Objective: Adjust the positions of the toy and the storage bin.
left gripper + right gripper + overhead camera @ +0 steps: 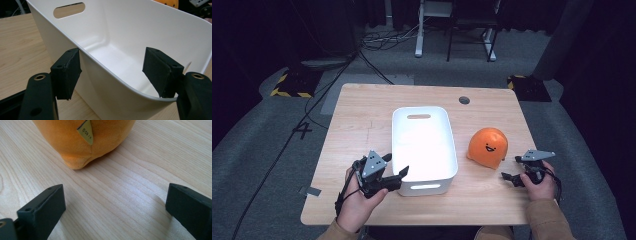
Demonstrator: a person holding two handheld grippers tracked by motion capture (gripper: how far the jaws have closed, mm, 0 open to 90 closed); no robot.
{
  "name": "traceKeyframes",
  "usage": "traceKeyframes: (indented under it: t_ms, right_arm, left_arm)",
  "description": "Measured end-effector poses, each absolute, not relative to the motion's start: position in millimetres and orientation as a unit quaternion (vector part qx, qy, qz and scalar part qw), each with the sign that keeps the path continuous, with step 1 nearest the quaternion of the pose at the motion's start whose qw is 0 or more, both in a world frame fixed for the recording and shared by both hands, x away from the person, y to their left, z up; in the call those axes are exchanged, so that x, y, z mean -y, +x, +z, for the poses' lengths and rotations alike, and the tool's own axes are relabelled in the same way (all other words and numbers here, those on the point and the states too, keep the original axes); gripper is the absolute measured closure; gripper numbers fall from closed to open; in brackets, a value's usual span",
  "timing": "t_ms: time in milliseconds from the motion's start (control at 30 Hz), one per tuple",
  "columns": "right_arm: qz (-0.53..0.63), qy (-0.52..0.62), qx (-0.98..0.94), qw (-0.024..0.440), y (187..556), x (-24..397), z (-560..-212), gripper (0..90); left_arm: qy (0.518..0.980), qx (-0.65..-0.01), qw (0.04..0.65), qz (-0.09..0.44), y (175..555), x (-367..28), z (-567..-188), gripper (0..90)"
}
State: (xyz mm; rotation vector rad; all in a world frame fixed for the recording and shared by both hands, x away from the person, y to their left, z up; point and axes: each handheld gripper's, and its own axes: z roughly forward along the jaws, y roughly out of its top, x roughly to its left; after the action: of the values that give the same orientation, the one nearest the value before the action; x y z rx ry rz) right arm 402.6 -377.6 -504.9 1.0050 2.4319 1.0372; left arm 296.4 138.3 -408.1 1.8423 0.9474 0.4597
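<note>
**Steady the tub, then take the toy**

High view: a white rectangular plastic tub with handle slots sits mid-worktop on the pale wooden worktop. A round orange plush toy with a smiling face rests at the tub's 3 o'clock, close but apart. The left gripper is at the tub's 7 o'clock corner; the right gripper lies at the toy's 5 o'clock.

Left gripper view: the left gripper straddles the tub's near wall, one jaw outside, one inside, released and not pinching. Close squarely on the rim before anything loads the tub.

Right gripper view: the right gripper is spread wide and empty, the toy ahead at 12 o'clock. Advance low and centre the jaws on the plush body.
</note>
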Motion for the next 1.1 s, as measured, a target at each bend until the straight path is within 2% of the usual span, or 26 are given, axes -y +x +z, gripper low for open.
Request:
traceKeyframes:
  t_ms: [400,833,1100]
  right_arm:
    - [0.361,0.352,-0.85,0.156,402,378,-505,2.9]
    - [0.361,0.352,-0.849,0.156,402,377,-505,2.9]
    - [0.362,0.352,-0.849,0.156,402,377,-505,2.9]
  left_arm:
    - [0.77,-0.369,0.492,0.168,276,-118,-408,30.1]
    - [0.77,-0.363,0.497,0.168,256,-104,-409,29.6]
    - [0.763,-0.365,0.509,0.162,253,-103,-410,24.7]
